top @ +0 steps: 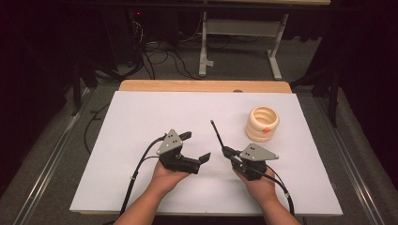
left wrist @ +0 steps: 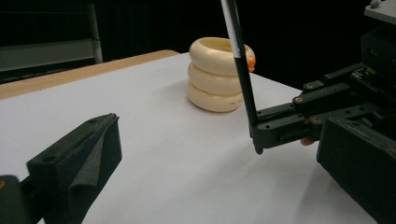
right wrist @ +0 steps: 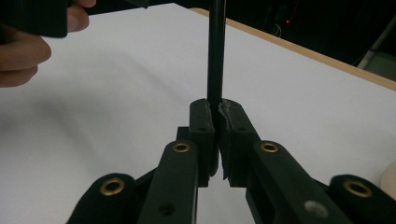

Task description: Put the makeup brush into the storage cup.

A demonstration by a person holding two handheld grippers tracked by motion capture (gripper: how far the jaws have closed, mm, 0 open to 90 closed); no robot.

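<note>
One pen held upright-tilted in the right gripper, one ring stack standing by, left gripper empty.

Two grippers are seen on one white sheet (top: 141,187) that covers a wooden table (top: 202,86). At the left, the left gripper (top: 196,146) is held with its jaws spread wide and nothing between them; one of its padded fingers (left wrist: 79,163) is seen above the bare sheet. To its right, the right gripper (top: 226,152) is closed tight on one thin black pen (top: 217,133), which is gripped near its lower end and leans up and away from the person. Farthest right, one cream stack (top: 262,123) of three rings is set on the sheet, well apart from the pen, and one small orange piece (top: 266,130) is seen on its side.
</note>
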